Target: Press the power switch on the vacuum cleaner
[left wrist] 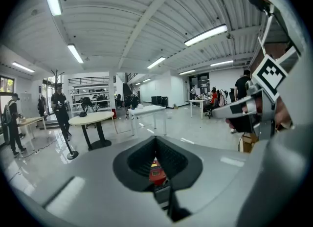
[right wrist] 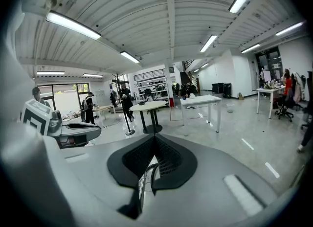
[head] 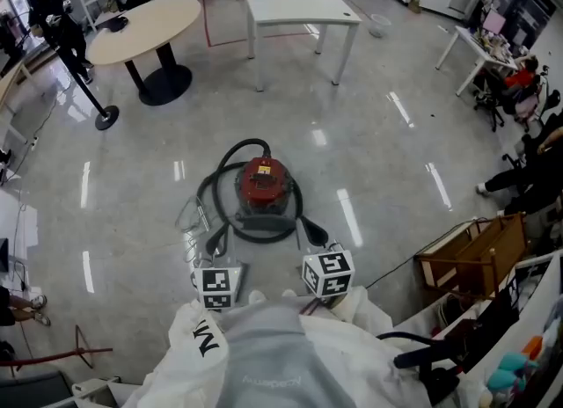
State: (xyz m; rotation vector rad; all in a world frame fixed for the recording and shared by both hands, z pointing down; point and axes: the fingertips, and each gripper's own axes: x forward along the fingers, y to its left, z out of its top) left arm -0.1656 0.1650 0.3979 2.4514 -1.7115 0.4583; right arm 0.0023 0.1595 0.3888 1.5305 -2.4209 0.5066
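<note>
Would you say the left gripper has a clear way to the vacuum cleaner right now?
Probably yes: the left gripper hangs just before the vacuum cleaner, only its low hose lying between.

Shiny floor [head: 369, 160] lies open on all sides of the vacuum [head: 264, 182]. A black hose [head: 262, 238] loops round it, close at the near side and the left. The round table [head: 145, 28], white table [head: 299, 6] and box [head: 475, 257] stand far off.
</note>
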